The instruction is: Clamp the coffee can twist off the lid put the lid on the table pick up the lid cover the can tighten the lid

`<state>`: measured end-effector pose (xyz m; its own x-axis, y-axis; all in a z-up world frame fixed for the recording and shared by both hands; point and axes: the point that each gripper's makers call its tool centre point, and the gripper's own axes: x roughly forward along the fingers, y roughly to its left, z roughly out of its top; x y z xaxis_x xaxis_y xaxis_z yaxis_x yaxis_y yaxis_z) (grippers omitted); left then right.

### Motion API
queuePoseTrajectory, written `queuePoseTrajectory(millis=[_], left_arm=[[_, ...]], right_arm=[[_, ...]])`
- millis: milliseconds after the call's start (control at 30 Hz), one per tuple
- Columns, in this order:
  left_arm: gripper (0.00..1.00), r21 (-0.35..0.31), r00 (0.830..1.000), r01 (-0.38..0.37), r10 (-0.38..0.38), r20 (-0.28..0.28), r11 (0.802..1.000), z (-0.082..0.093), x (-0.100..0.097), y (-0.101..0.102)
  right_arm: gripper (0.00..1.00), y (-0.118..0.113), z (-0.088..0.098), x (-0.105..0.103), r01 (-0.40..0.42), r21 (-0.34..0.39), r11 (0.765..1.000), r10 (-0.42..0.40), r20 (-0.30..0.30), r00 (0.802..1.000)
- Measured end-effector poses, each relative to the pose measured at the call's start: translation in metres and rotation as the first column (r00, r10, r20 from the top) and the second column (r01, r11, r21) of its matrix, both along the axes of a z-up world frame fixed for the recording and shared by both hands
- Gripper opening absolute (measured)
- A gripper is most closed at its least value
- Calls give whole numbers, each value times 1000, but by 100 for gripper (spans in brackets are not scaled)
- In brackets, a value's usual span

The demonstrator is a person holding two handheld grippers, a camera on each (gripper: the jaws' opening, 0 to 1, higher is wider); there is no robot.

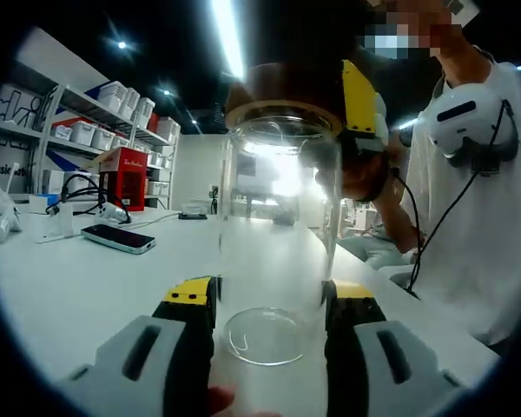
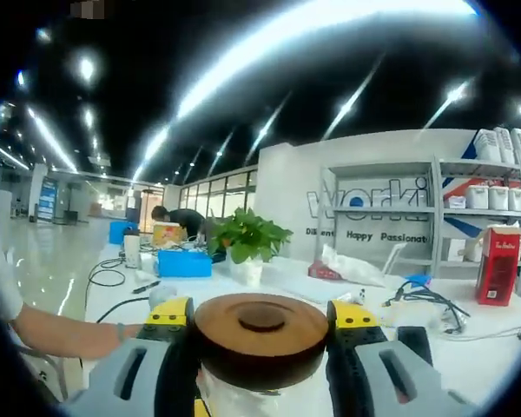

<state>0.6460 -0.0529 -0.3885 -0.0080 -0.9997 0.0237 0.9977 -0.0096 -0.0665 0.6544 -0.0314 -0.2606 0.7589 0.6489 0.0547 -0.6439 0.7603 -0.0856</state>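
On the white table (image 1: 61,287), the left gripper (image 1: 269,300) clamps a clear glass cylindrical can (image 1: 278,252) while the right gripper (image 2: 260,326) grips its round brown wooden lid (image 2: 260,334).

The white table (image 1: 61,287) carries the clear can (image 1: 273,252) (upright), a phone (image 1: 117,237) and cables (image 2: 430,300)

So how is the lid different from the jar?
The lid is brown and solid; the jar is clear glass you can see through. The lid is flat and wide; the jar is tall. The right gripper squeezes the lid at the top, while the left gripper squeezes the jar near its bottom. Both are round, and each is clamped between yellow-tipped jaws.
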Motion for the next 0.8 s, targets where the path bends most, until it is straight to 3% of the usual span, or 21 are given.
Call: queuePoseTrajectory(millis=[167, 200, 367, 800], left_arm=[[39, 1, 1000, -3, 3, -2, 1000, 0, 1, 0], [39, 1, 1000, -4, 4, -1, 1000, 0, 1, 0], [40, 3, 1000, -7, 7, 2, 1000, 0, 1, 0], [40, 4, 1000, -10, 10, 3, 1000, 0, 3, 1]], right_arm=[[55, 3, 1, -2, -22, 0, 1000, 22, 6, 1000], [55, -9, 2, 7, 41, 7, 999, -41, 10, 999], [55, -10, 3, 7, 18, 11, 1000, -18, 24, 1000], [56, -7, -4, 7, 19, 24, 1000, -18, -10, 1000]])
